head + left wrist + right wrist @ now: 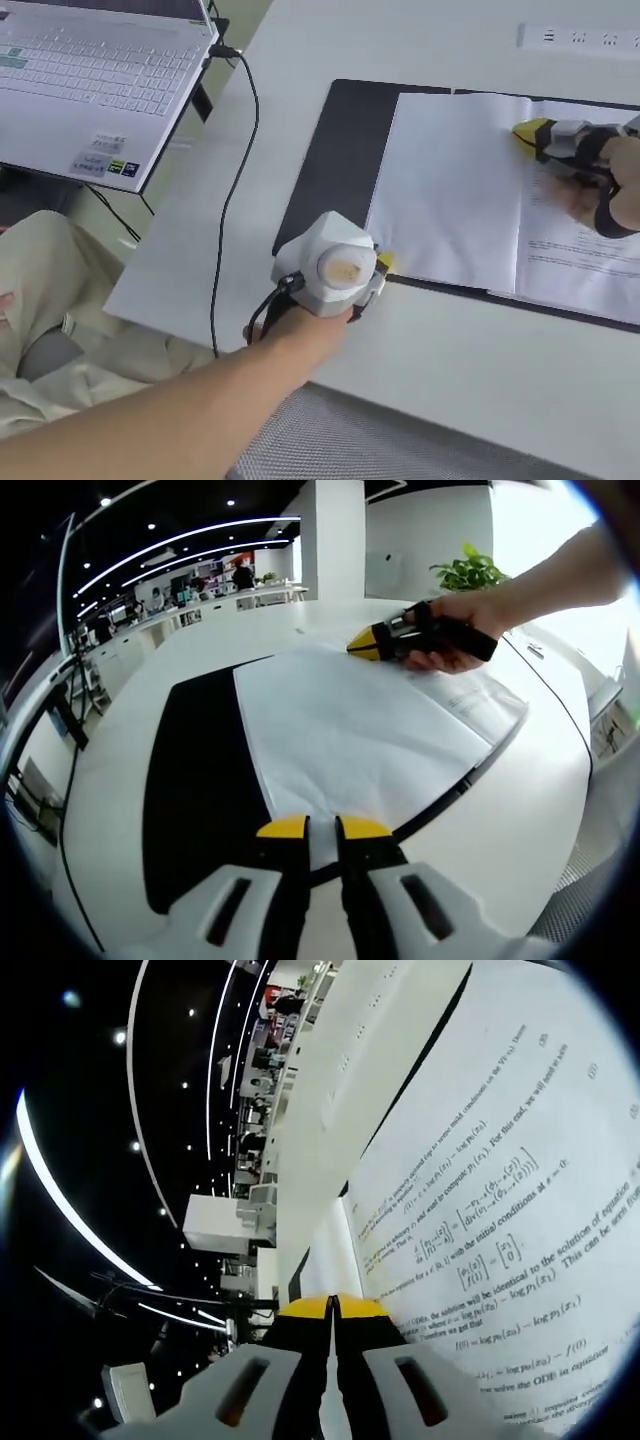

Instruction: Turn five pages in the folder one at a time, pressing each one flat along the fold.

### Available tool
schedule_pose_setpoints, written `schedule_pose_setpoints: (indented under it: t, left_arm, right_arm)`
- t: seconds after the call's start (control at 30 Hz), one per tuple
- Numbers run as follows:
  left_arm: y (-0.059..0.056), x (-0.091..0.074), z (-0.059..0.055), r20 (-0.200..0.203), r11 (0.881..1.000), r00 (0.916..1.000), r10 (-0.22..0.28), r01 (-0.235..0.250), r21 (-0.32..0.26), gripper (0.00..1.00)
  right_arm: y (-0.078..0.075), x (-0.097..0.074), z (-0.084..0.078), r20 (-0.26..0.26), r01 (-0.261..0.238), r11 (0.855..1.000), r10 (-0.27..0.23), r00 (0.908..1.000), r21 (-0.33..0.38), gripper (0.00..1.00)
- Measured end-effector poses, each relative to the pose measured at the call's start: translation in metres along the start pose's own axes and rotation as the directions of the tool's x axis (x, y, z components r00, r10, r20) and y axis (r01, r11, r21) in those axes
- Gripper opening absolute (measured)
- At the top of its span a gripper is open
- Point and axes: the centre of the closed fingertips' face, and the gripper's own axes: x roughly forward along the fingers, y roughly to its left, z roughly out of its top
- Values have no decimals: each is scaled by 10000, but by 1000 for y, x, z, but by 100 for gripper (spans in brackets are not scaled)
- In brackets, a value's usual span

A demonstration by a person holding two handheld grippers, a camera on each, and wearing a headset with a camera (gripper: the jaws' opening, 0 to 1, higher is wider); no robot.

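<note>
My right gripper (330, 1305) has its jaws shut tight on nothing, the tips down on the printed page (580, 250) at the 12 o'clock end of the fold (522, 220). This fold runs from 12 to 6 o'clock across the open folder (330, 170) in the head view. The jaws of my left gripper (310, 828) are apart by only a narrow slit and hold nothing I can see, at the 6 o'clock edge of the blank page (450, 190) beside the tabletop (450, 380), so I judge the right one nearer for pressing, toward 6 o'clock.

Matt black folder (325, 170), smooth white paper pages (450, 190)
</note>
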Motion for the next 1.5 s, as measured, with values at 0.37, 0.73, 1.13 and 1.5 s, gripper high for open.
schedule_pose_setpoints:
  t: [0.37, 0.73, 1.13, 1.5]
  left_arm:
    - [0, 0, 0, 50, 10000, 10000, 34, -34, -11, 8]
    - [-1, 0, 0, -10, 9999, 10000, 15, -15, 158, 8]
    - [-2, -1, 0, -26, 9993, 10000, 2, -1, 379, 8]
    - [-2, -2, 0, -109, 9993, 9999, 10, -6, 371, 8]
  right_arm:
    - [-13, -43, -63, -1692, -355, 9994, 351, 9850, 5, 0]
    - [-21, -75, -121, -2747, -245, 9983, 89, 9615, -534, 0]
    - [-26, -104, -160, -3140, -203, 9990, 64, 9494, -409, 0]
    - [-25, -134, -208, -3807, -298, 9984, 95, 9247, -475, 0]
